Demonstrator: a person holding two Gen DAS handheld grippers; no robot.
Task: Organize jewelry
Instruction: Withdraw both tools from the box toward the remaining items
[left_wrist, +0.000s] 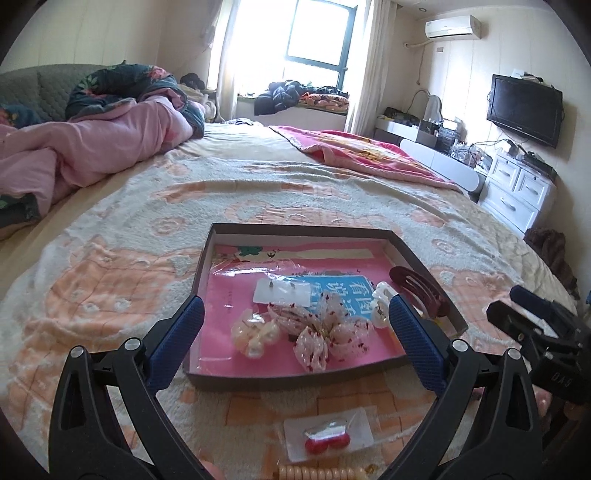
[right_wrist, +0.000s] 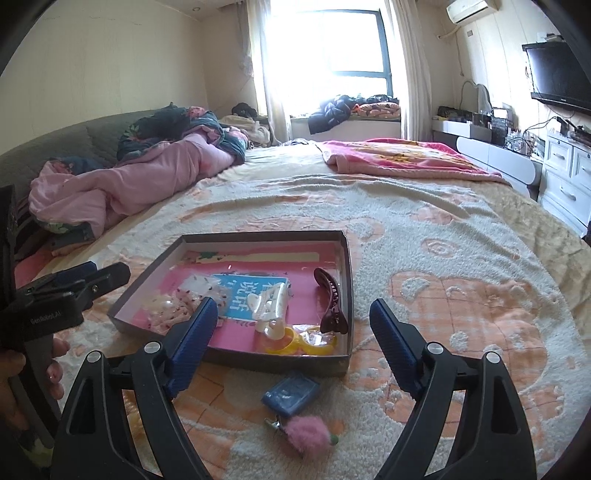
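A shallow dark box (left_wrist: 207, 258) lies on the bed with a pink book as its floor. In it are a white earring card (left_wrist: 282, 293), a pearl bow (left_wrist: 253, 334), a dotted gauze bow (left_wrist: 325, 332), a white claw clip (right_wrist: 269, 306), a maroon hair clip (right_wrist: 330, 302) and yellow rings (right_wrist: 310, 341). My left gripper (left_wrist: 295, 306) hangs open above the box's near side, holding nothing. My right gripper (right_wrist: 293, 308) is open and empty too, over the box's near right corner. On the blanket before the box lie a packet of red beads (left_wrist: 327, 435), a blue case (right_wrist: 291, 393) and a pink pom-pom clip (right_wrist: 308, 434).
A cream bead bracelet (left_wrist: 321, 472) shows at the bottom edge of the left wrist view. A pink quilt (left_wrist: 110, 147) is heaped at the far left of the bed and a pink blanket (right_wrist: 399, 155) at the far right. White drawers (left_wrist: 517, 192) stand beyond the bed's right edge.
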